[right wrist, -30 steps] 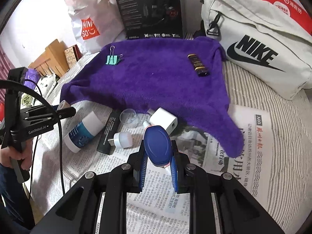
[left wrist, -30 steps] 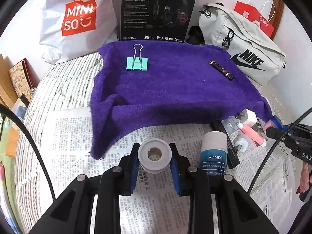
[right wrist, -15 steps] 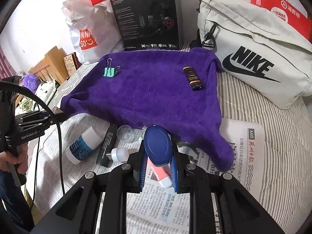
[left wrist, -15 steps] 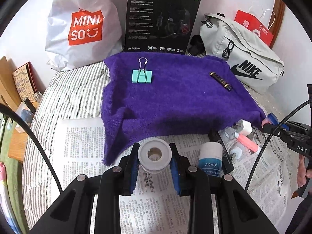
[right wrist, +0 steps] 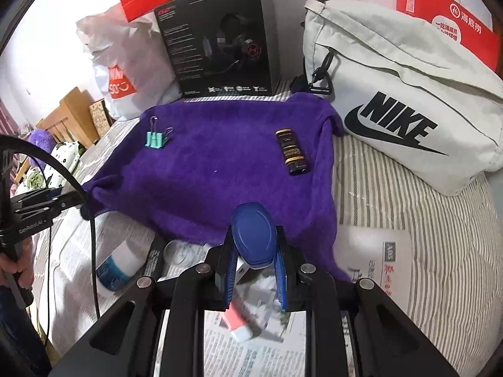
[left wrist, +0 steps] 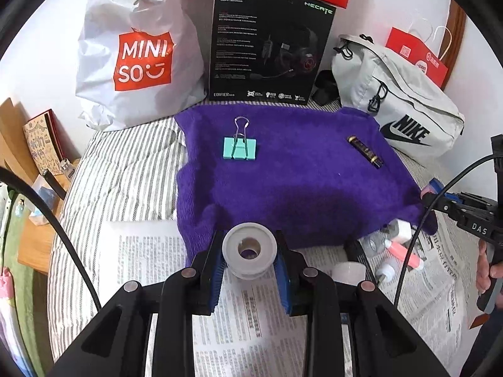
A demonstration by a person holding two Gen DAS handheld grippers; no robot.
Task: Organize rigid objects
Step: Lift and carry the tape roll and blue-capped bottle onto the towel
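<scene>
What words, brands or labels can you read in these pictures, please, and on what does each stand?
"MINISO": white plastic bag.
"G2", "HECATE", "EDIFIER": black headset box; its small print is unreadable.
"NIKE": grey bag.
"海底捞": red paper bag.
"DAS": right gripper's body.
"GenRobot.AI": left gripper's body.
"A05": newspaper; its body text is too small.
</scene>
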